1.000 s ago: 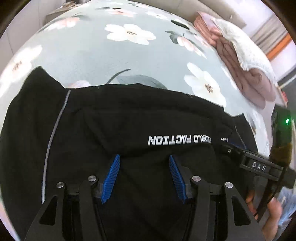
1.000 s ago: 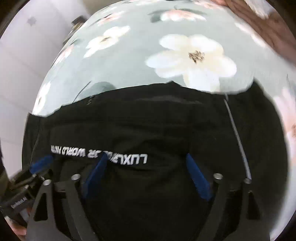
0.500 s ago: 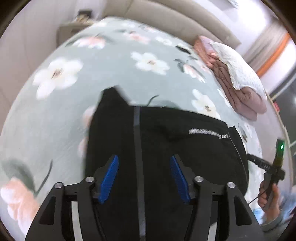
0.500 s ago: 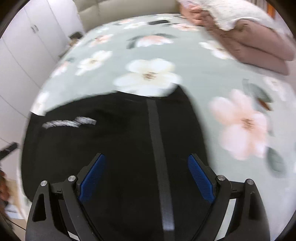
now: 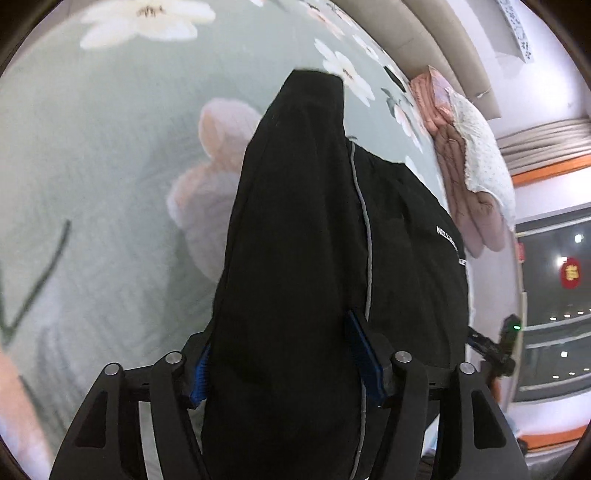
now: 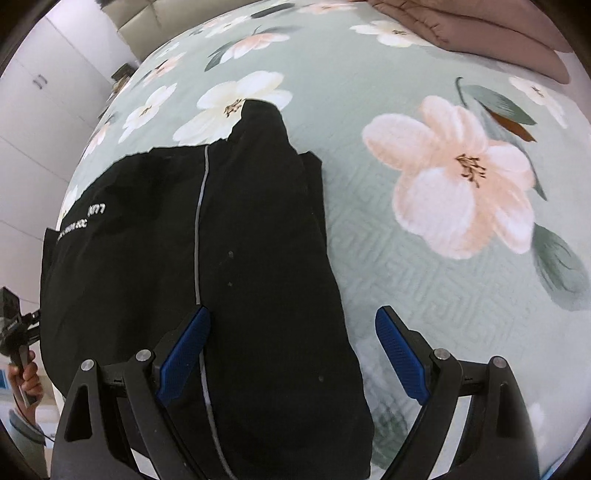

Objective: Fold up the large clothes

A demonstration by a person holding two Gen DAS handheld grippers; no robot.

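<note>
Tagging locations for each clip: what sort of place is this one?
Most likely a bedroom. The black garment lies on a floral green bedspread, with pink folded bedding piled at the far side and white wardrobe doors behind.

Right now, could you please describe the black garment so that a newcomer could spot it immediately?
Look at the bed's green floral bedspread. On it lies the black garment, partly folded, far from the pink quilt piled at the head. It alone is black, with a thin grey stripe and small white lettering.
</note>
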